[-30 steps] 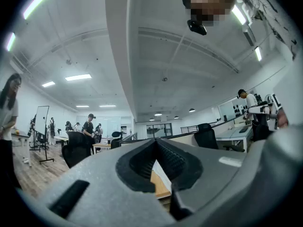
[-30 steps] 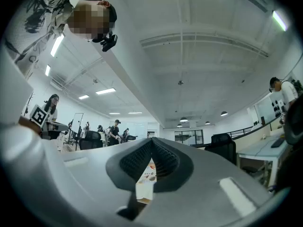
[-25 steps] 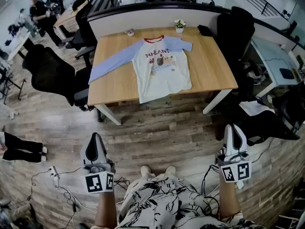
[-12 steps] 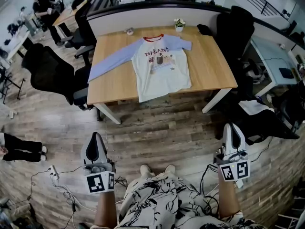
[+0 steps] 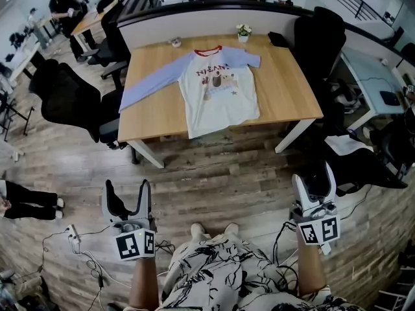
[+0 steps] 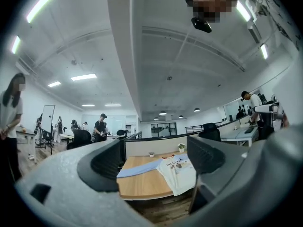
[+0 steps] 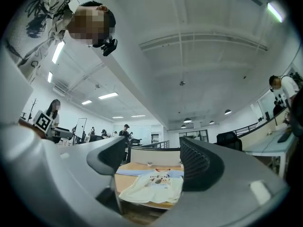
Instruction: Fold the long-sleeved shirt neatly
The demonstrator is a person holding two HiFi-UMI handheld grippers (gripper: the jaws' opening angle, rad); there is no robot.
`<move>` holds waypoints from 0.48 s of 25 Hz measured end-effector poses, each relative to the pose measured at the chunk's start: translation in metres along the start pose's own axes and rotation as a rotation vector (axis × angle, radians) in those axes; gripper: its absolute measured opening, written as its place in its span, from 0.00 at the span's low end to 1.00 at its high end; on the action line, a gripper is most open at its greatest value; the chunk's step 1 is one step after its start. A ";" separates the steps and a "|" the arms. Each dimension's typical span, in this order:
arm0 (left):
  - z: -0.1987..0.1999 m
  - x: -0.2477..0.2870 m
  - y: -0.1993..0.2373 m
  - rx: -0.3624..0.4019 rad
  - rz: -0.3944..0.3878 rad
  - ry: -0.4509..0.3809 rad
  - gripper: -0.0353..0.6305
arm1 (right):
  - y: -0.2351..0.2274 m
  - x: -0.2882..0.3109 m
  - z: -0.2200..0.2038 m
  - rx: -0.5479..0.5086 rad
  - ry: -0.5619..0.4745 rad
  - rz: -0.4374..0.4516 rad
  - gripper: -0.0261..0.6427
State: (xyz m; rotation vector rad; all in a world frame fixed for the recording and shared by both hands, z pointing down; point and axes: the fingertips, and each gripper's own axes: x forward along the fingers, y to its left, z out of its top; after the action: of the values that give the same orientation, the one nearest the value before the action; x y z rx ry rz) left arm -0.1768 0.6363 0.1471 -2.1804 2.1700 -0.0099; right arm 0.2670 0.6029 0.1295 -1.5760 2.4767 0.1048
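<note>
- The left gripper (image 5: 127, 190) is held low in front of the person, over the wooden floor (image 5: 220, 173); its jaws have just been opening and now stand wide apart, with nothing between them.
- The right gripper (image 5: 314, 180) is on the other side at about the same depth; its jaws have also just been opening, they are wide, and they hold nothing.
- Both grippers are well apart from the table (image 5: 288, 89), so no fold is begun yet, in my judgement.
- The shirt (image 5: 219, 92) lies flat and face up on the middle of the table; its hem (image 5: 217, 127) reaches the near edge and seems to hang a little over it; the collar points to the far side.
- One long sleeve (image 5: 152, 83) is stretched toward the table's left edge; the other sleeve (image 5: 249, 59) looks short or turned in, and I cannot tell which.
- The shirt is probably light, soft and limp; it will sag and wrinkle when lifted, and it may slide on the smooth wood.
- Good places to pinch are the hem corners at the near edge, the cuff of the long sleeve, and the shoulders; a grip on one layer only is safer.
- Behind the collar stands a small plant (image 5: 244, 34); it is near, so far pulls need care.
</note>
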 end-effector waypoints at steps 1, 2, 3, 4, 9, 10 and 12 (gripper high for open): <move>-0.001 0.000 -0.001 -0.010 -0.005 0.000 0.72 | -0.001 0.000 -0.001 0.002 0.003 -0.002 0.59; -0.001 0.001 -0.002 -0.023 -0.010 -0.003 0.76 | -0.001 0.001 -0.003 0.008 0.007 -0.005 0.64; -0.001 0.000 -0.003 -0.036 -0.015 -0.008 0.80 | -0.003 0.001 -0.005 0.018 0.011 -0.007 0.68; -0.001 0.000 -0.005 -0.046 -0.020 -0.010 0.84 | -0.005 0.000 -0.008 0.030 0.015 -0.009 0.70; -0.001 0.001 -0.019 -0.040 -0.017 0.004 0.94 | -0.016 -0.004 -0.012 0.044 0.022 -0.005 0.73; -0.002 0.000 -0.022 -0.035 -0.014 0.009 0.94 | -0.019 -0.005 -0.013 0.047 0.020 -0.003 0.73; -0.005 0.000 -0.031 -0.026 -0.008 0.024 0.94 | -0.028 -0.007 -0.016 0.056 0.021 0.001 0.73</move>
State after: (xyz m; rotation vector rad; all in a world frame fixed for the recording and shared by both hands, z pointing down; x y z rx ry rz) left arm -0.1464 0.6367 0.1533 -2.2142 2.1857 -0.0089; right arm 0.2928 0.5947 0.1481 -1.5606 2.4741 0.0187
